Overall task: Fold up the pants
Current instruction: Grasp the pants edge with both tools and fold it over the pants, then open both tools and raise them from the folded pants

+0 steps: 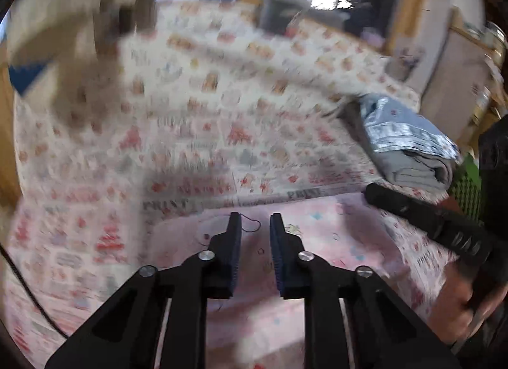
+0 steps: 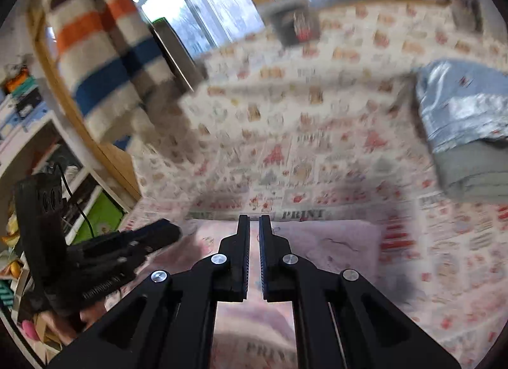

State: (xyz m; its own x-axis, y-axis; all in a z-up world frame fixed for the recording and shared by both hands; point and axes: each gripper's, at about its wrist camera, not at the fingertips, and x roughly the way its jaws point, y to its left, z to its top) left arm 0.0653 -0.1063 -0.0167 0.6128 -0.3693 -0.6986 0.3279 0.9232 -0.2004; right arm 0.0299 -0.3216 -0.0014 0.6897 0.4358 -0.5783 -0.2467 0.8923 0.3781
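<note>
Jaws parted over one pink pants (image 1: 317, 235), two grippers.

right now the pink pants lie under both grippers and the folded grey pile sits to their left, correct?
Not quite. The grey pile sits to the right of the pink pants, as both wrist views show. The pants do lie under the left gripper and right gripper.

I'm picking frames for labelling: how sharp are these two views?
Left wrist view: patterned sheet smeared by motion, left gripper crisp, window glare at top. Right wrist view: similar smear on the sheet and folded grey stack; right gripper sharp; fisheye bending the edges.
</note>
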